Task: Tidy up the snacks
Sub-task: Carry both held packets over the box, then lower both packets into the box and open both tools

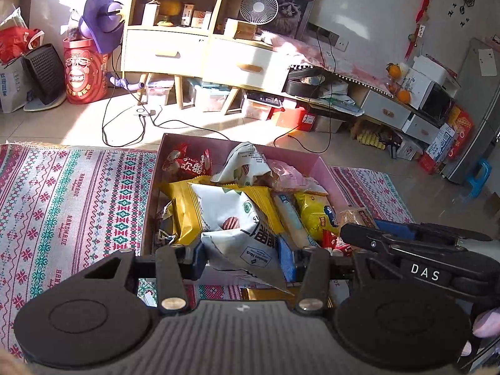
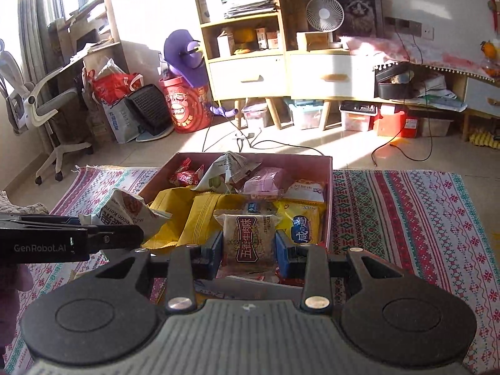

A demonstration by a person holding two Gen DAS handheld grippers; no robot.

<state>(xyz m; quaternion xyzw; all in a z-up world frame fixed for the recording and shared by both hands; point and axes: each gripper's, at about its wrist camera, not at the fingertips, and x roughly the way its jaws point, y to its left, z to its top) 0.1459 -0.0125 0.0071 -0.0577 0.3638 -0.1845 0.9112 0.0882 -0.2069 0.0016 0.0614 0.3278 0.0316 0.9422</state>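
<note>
Left claw (image 1: 247,259): blue pads clamped on a crinkled white snack bag with a brown nut picture (image 1: 240,234), held over the near left part of the pink cardboard box (image 1: 325,168).
Right claw (image 2: 248,254): blue pads closed on a clear-wrapped square cake packet with a brown label (image 2: 248,240), over the near edge of the pink cardboard box (image 2: 328,187).
Box contents, near: yellow crimped-edge wrappers (image 2: 203,215) left of the held cake packet; bright yellow bag with a blue oval mark (image 2: 301,223) to its right.
Box contents, far: small red sachets (image 2: 184,173) in the far left corner; second white crumpled bag (image 2: 226,168) in the middle; pale pink packet (image 2: 264,181) beside it.
Under the box: woven patterned rug in red, green and white (image 2: 406,218), spread out to both sides.
Beyond the box: black cables (image 2: 281,147) on the tiled floor, then a wooden cabinet with white drawers (image 2: 250,76); small white desk fan (image 2: 325,14) on top.
</note>
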